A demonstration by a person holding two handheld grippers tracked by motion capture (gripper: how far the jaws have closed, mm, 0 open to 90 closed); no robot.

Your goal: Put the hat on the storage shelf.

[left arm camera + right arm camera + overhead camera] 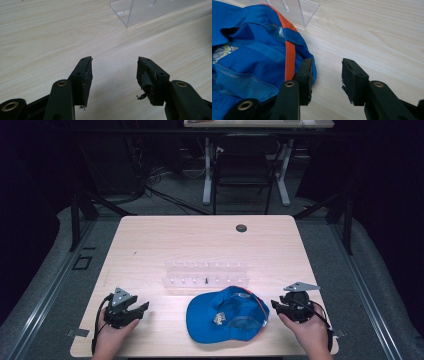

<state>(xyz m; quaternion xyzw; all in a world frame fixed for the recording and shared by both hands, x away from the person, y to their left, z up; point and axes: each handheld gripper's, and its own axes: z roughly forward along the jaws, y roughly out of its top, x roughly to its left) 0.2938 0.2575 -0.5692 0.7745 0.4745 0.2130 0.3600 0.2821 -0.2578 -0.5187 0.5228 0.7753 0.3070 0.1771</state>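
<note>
A blue cap [227, 315] with orange trim lies upside down near the table's front edge, just in front of a clear plastic rack [206, 274]. My left gripper [140, 310] rests on the table left of the cap, open, with bare wood between its jaws [114, 72]. My right gripper [274, 307] sits at the cap's right side, open. In the right gripper view its left jaw touches the cap's blue and orange edge [290, 53], and the gap [327, 72] between the jaws holds nothing.
The light wooden table [165, 240] has a round black grommet [241, 228] at the back. The rack's clear corner [130, 15] stands ahead of the left gripper. Behind the table are a chair [245, 165], cables on the floor and a white desk's legs.
</note>
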